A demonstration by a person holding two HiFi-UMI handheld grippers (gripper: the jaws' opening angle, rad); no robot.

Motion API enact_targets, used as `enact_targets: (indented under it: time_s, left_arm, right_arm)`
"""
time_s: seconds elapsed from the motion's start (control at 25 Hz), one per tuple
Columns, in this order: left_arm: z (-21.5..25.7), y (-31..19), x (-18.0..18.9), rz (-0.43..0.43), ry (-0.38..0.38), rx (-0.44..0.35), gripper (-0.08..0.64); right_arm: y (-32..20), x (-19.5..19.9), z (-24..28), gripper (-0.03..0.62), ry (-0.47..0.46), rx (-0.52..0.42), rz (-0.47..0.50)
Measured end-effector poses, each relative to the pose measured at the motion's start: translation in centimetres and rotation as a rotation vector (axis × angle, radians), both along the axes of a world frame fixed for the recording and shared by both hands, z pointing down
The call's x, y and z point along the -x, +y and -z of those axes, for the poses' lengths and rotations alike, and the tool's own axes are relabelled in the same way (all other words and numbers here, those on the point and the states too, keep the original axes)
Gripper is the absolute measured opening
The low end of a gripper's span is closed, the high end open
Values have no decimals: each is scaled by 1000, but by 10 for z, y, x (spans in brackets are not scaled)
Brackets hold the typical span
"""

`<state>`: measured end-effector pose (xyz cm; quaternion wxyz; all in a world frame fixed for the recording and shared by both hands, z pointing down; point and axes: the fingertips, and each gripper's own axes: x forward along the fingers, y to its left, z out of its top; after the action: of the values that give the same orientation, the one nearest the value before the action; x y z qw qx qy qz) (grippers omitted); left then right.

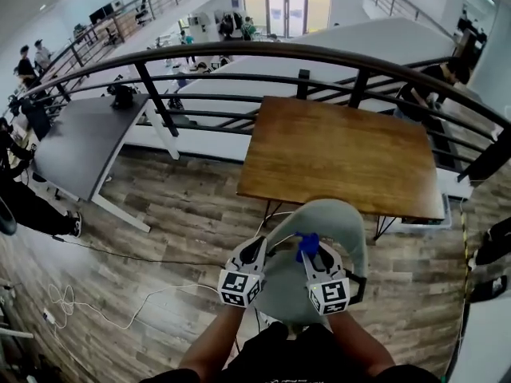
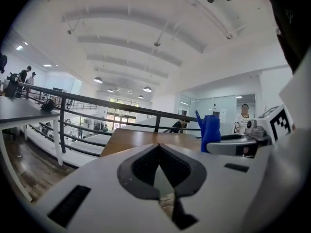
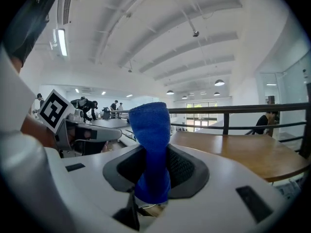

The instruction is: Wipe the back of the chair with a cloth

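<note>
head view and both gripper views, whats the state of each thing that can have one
left tongs: shut, nothing between the jaws
right tongs: shut on the blue cloth
blue cloth: bunched, sticking up out of the jaws
chair: upright, facing the wooden table
wooden table: standing, top bare

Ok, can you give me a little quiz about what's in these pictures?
1. True or false: the left gripper holds the cloth.
2. The cloth is: A red, B blue, C green.
3. Fill in: beyond the chair stands a wooden ____.
Key: 1 false, the right gripper has its jaws shut on it; 2 B; 3 table.
</note>
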<state>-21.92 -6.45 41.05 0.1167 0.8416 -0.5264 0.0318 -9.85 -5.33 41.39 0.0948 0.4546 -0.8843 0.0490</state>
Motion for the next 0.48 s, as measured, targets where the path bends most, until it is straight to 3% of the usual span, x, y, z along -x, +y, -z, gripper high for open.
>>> enact_targets:
  time_s: [0.28, 0.48]
  left_arm:
    - [-20, -31, -14, -32, 5, 39, -2]
    - [-43, -56, -28, -46, -36, 55, -2]
  right_arm:
    - [-33, -2, -21, 117, 26, 24, -43]
    - [-62, -13, -50, 117, 22, 53, -85]
